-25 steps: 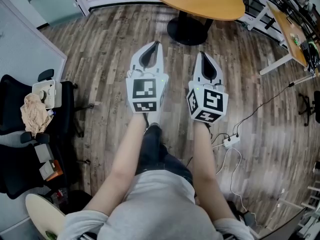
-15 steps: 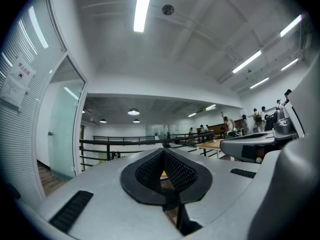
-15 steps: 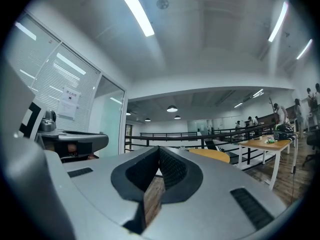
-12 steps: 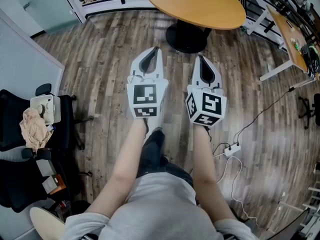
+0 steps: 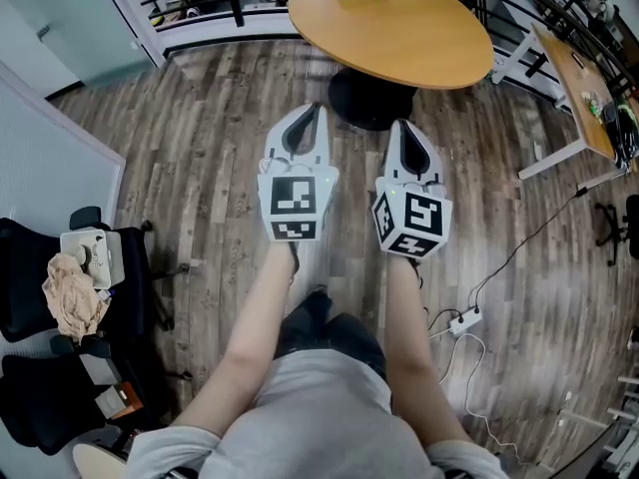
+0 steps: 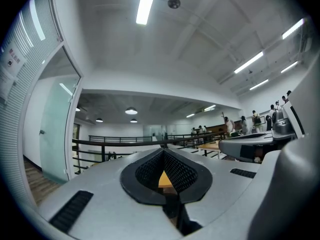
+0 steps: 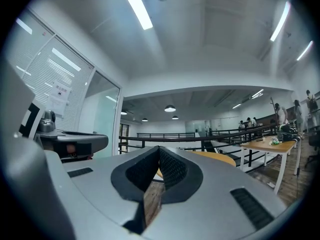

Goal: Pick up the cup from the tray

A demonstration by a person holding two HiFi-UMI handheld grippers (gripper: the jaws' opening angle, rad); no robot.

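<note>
While left hand-held gripper (image 5: 316, 110) is closed, right hand-held gripper (image 5: 401, 126) matches.

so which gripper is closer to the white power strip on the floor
Right. The power strip lies on the floor to the outer side of the right gripper; the left gripper is across from it, farther away.

left tongs (image 5: 317, 109), right tongs (image 5: 400, 124): pale grey shells, black mesh pads (image 6: 181, 170) | cubes (image 5: 297, 203) (square-marked): black-and-white | shirt (image 5: 310, 412): grey | trousers (image 5: 321, 329): dark
</note>
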